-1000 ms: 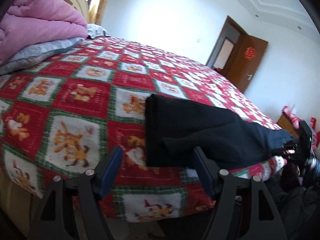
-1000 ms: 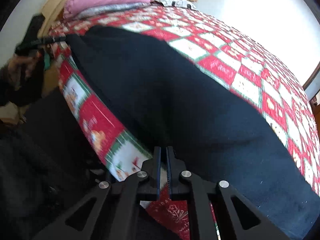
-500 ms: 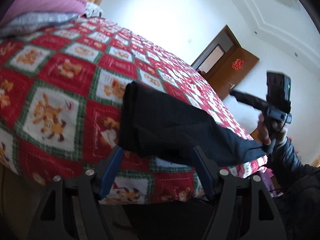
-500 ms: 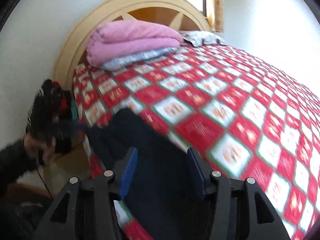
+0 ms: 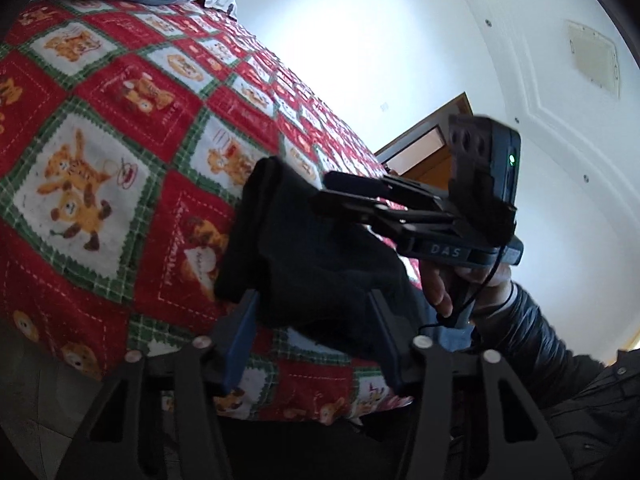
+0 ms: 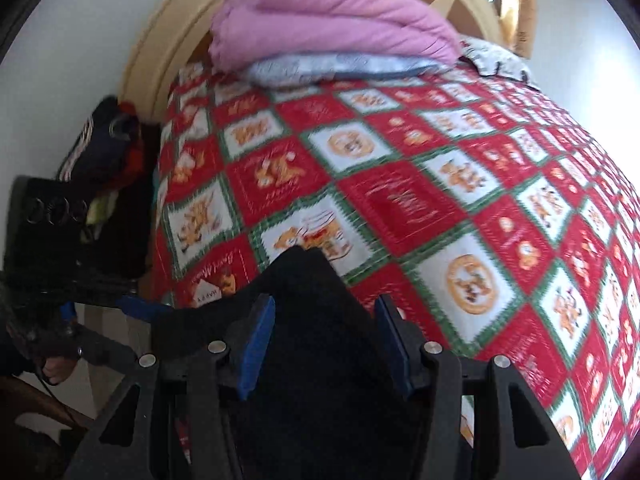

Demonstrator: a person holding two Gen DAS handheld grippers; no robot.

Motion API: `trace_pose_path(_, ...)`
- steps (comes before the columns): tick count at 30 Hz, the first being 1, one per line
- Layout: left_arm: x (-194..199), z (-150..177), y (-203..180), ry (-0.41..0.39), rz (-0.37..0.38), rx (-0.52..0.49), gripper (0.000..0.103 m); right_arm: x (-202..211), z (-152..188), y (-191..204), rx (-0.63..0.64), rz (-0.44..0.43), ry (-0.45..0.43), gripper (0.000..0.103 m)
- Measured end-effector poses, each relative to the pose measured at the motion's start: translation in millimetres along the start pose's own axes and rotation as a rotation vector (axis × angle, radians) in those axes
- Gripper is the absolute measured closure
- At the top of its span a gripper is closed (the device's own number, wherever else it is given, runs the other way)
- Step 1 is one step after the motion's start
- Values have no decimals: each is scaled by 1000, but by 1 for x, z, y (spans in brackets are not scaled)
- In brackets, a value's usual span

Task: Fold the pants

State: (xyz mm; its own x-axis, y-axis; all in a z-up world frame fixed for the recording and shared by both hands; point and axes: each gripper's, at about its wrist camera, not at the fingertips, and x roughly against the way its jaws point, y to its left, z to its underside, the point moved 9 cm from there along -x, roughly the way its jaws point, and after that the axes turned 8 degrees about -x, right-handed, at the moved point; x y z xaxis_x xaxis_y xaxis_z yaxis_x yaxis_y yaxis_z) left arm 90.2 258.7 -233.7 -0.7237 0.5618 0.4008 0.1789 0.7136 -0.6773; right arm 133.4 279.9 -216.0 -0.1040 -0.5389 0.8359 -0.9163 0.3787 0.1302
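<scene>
The black pants (image 5: 304, 248) lie folded near the bed's front edge on the red checked bedspread (image 5: 100, 128). My left gripper (image 5: 312, 340) is open, its blue pads either side of the pants' near edge, holding nothing. My right gripper (image 6: 326, 340) is open and empty above the pants (image 6: 316, 320), which fill the lower middle of the right wrist view. The right gripper also shows in the left wrist view (image 5: 344, 192), hovering over the pants. The left gripper appears at the left edge of the right wrist view (image 6: 132, 308).
A pink quilt (image 6: 328, 12) and grey pillow (image 6: 332, 68) lie at the headboard (image 6: 168, 40). A pile of clothes (image 6: 108, 152) sits beside the bed at left. A brown door (image 5: 428, 156) stands at the far wall.
My right gripper opened, let go of the pants and rose above them, moving toward the folded end. My left gripper tilted up and stayed open at the pants' near edge.
</scene>
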Motion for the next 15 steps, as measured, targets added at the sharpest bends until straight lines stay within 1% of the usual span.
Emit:
trace_pose_path(2,-3,1,1,6,-4,-1,59,-10,3,5,29,1,17,50)
trace_pose_path(3,-3,2,2,5,-3,1,60,-13,4,6,45,9,22,57)
trace_pose_path(4,-4,2,3,6,-5,-1,63,-17,4,8,65,23,26,61)
trace_pose_path(5,-3,2,3,8,-8,-3,69,-21,5,10,87,39,37,71)
trace_pose_path(6,-3,2,2,6,-9,-7,72,-24,7,11,99,48,48,80)
trace_pose_path(7,-1,1,1,-2,-8,-12,76,-26,7,11,100,46,57,81)
trace_pose_path(9,2,0,-3,-13,-11,-28,82,-26,6,11,99,43,61,90)
trace_pose_path(10,5,-2,-6,-19,-14,-45,85,-24,6,9,88,46,59,92)
trace_pose_path(12,7,-9,-13,-31,-29,-87,85,-20,3,7,76,53,38,95)
trace_pose_path(15,7,-21,-25,-45,-68,-174,85,-5,-7,3,56,70,-20,96)
